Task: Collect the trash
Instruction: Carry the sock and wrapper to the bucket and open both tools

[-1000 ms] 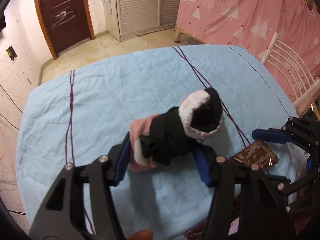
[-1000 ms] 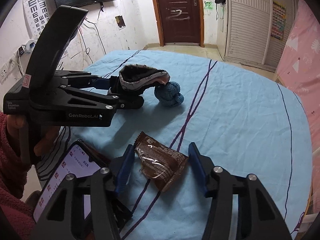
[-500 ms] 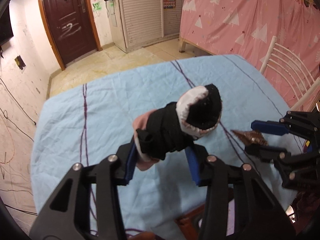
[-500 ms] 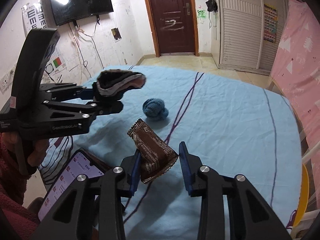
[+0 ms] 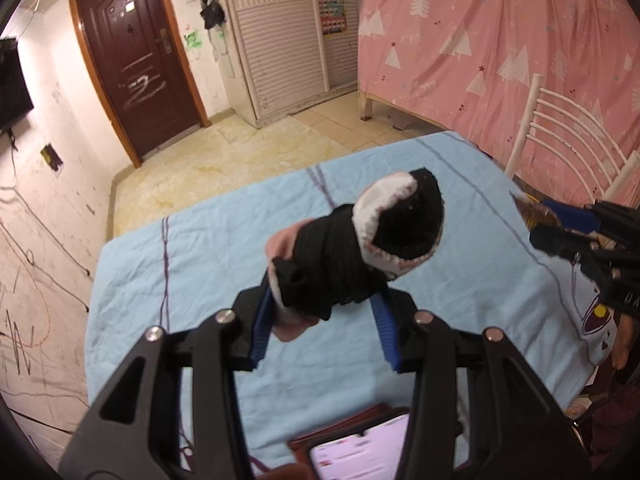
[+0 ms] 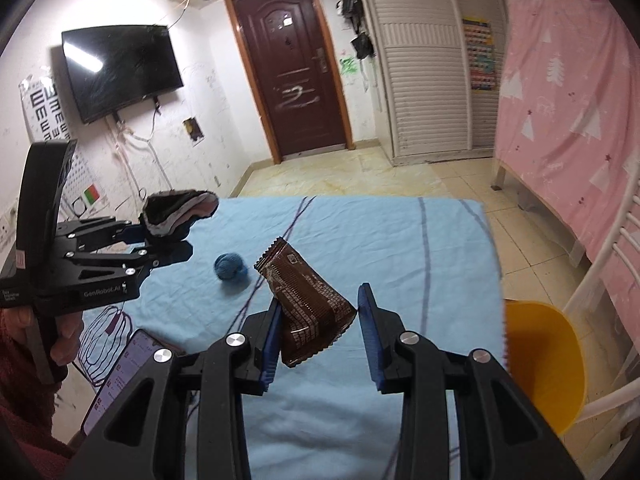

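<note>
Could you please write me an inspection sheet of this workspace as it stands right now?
Surface: table under a light blue cloth with purple stripes.
Job's things: brown snack wrapper and rolled black, white and pink sock bundle, both lifted clear of the cloth.
Clutter: blue yarn ball lying on the cloth; lit phone at the near edge.
Grippers: left gripper shut on the sock bundle; right gripper shut on the wrapper.
Cables: loose wires on the wall below the television.
Surroundings: orange bin beside the table, white chair, pink curtain, brown door.
</note>
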`<state>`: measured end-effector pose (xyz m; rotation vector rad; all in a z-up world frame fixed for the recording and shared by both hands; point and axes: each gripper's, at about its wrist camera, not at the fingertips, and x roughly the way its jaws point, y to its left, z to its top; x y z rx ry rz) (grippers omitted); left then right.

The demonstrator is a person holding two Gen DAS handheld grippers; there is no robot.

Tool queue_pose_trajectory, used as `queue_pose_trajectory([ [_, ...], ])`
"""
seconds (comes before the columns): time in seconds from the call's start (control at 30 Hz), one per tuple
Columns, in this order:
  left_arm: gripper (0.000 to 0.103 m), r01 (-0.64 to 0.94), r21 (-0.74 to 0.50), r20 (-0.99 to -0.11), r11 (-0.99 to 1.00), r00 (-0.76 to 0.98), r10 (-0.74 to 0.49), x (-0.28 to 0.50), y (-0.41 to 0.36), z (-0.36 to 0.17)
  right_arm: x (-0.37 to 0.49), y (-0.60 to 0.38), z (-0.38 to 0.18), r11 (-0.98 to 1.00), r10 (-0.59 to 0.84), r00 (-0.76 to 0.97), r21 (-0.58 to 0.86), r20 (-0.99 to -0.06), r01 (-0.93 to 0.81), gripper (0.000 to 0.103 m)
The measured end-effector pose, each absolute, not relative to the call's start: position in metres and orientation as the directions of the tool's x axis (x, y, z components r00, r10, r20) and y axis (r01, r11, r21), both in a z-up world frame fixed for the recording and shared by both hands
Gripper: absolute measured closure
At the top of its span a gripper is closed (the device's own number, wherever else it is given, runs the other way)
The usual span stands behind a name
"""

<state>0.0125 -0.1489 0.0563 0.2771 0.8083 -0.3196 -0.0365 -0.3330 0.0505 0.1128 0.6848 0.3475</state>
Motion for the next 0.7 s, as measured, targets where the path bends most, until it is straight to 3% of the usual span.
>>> queue_pose_trajectory([
  [0.7, 0.06, 0.515, 0.257, -0.733, 0.818, 0.655, -0.182, -0.014, -0.298, 0.072, -0.064, -0.468, 0.058, 0.945, 0.261, 0.822, 0.307, -0.505, -0.111, 0.074],
])
